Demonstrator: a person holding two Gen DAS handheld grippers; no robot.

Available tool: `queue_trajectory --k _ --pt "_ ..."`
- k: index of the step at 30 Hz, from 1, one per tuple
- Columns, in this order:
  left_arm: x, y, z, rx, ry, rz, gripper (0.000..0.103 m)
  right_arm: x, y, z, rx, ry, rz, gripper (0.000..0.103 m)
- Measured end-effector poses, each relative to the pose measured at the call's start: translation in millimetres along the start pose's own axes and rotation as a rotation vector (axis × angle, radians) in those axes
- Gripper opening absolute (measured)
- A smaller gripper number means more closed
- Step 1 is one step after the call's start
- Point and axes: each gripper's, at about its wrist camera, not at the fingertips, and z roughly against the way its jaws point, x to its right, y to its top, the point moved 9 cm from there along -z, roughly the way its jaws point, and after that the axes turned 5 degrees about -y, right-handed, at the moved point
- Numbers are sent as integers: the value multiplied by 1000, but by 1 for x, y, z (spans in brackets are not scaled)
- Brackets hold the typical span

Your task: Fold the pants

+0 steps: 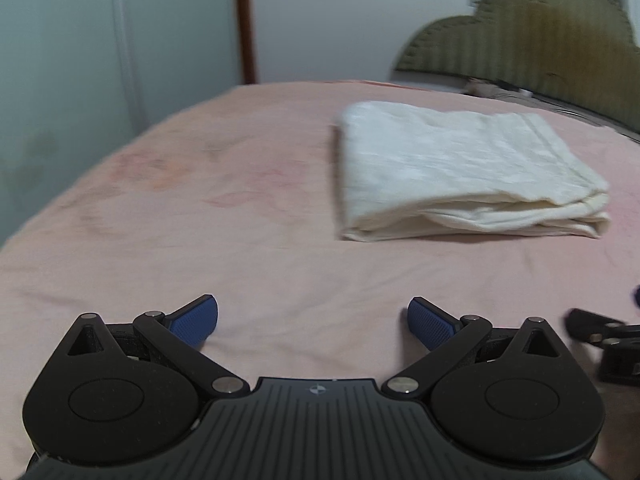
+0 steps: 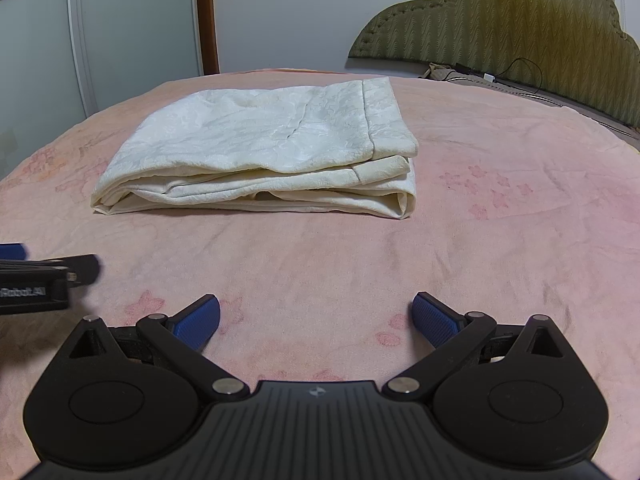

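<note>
Left wrist view: left gripper (image 1: 312, 322) nearest, jaws spread wide, nothing between the blue pads (image 1: 192, 322), hovering low over the near edge of the bed (image 1: 160, 240). Pink sheet bare beneath the fingers. Folded pants (image 1: 460, 168), cream-white, resting as a compact stacked rectangle toward the far right part of the bed, well apart from the gripper. Picture blurred, layers hard to count. Part of another black tool showing at the right margin, likely the right gripper; too little visible to say more. Green headboard (image 1: 540, 40) beyond the far right edge; pale wardrobe door (image 1: 80, 60) at left.

Right wrist view: right gripper (image 2: 316, 322) nearest, jaws likewise wide apart and empty, above the near edge. Pants (image 2: 264, 148) sharper here: several layers stacked, hemmed cuff lying on top at the right end, fold edges facing the camera, sitting left of centre on the bed (image 2: 500, 240). No contact with either tool. Left gripper's black body poking in at the left margin.

Judgement: folding looks finished, both tools clear of the cloth. Next move, if any, probably only a light press or squaring of the slightly uneven front layers; otherwise nothing left to grasp.
</note>
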Motion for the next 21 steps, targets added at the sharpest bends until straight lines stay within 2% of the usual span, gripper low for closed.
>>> queue_trajectory --k 2,4,8,21 --pt "-9 -4 -6 -34 -20 51 103 0 0 0 0 1 -4 103" --pt "-13 -4 -6 -29 -33 77 103 0 0 0 1 -1 -4 103" --pt "-7 -5 -6 -31 -3 47 103 -1 0 0 0 -2 -6 103" --pt "-8 -6 -6 -29 -12 60 103 -1 0 0 0 -3 -6 103"
